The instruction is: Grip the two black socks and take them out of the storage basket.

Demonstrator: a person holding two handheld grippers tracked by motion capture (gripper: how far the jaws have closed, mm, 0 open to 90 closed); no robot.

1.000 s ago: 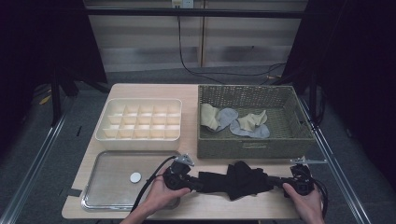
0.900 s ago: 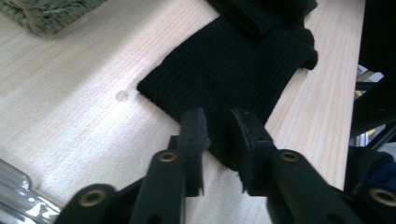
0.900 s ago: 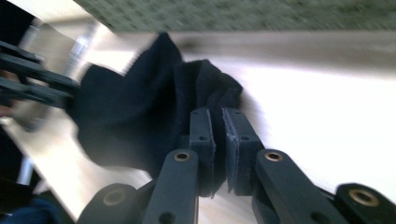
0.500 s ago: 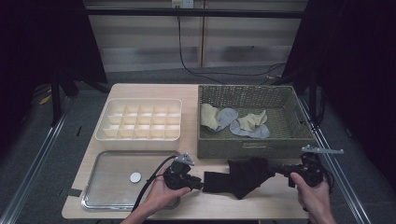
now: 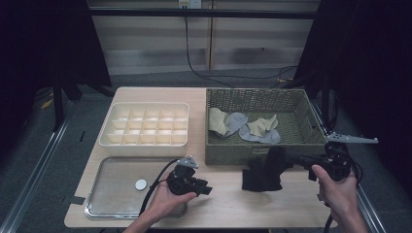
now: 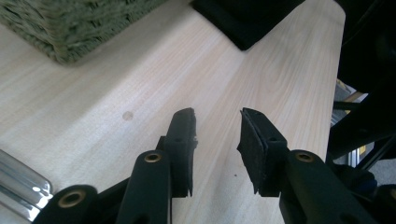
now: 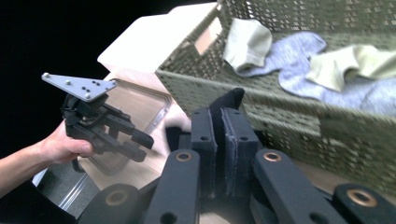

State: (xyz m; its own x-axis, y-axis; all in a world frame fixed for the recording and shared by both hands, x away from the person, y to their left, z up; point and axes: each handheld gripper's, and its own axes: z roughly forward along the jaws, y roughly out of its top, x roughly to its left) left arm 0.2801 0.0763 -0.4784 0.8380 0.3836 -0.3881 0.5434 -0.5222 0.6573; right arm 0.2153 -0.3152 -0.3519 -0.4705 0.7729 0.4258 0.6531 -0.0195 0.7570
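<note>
While the right tool (image 5: 286, 158) pinches the black sock (image 5: 262, 173) lifted beside the basket (image 5: 228, 154), the limp, light cloth dangles; the left tool (image 5: 204, 187), just opening, stands spread and empty.

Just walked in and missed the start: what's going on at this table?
A person is handling a black sock with two handheld grippers. The right gripper is shut on it, holding it up in front of the wicker basket, where other socks lie. The left gripper has just opened and is empty over the table.
</note>
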